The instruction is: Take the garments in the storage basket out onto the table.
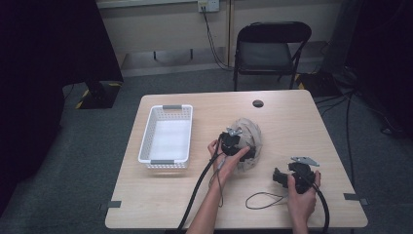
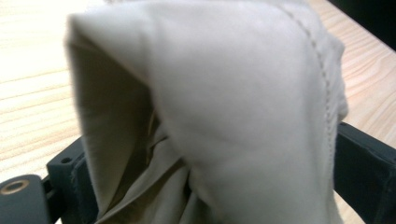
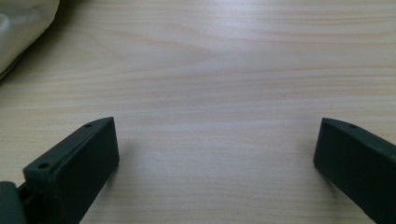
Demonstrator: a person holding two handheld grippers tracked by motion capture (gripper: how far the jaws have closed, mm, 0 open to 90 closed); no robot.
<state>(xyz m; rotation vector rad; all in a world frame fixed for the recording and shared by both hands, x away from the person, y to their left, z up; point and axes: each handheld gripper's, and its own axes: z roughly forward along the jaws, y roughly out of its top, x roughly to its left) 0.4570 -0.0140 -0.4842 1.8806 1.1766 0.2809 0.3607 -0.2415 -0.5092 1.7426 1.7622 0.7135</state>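
Observation:
A crumpled beige cloth (image 1: 249,130) lies in the middle of the wooden table (image 1: 297,122). My left gripper (image 1: 245,152) is pushed into its near side. In the left gripper view the cloth (image 2: 243,93) bulges up between the two black jaws, which stand wide apart at the picture's sides, and hides most of them. They hold it loosely, so my left gripper (image 2: 210,158) is open. My right gripper (image 1: 276,177) rests on the table to the cloth's right, pointing left. The right gripper (image 3: 215,128) is open over bare wood, with a corner of the cloth (image 3: 21,32) at the upper left.
A white plastic basket (image 1: 146,141) stands on the table's left half. A thin black cord loop (image 1: 265,200) lies near the front edge between the two forearms. A cable hole (image 1: 258,103) sits at the table's back. Beyond the table stands a black folding chair (image 1: 270,48).

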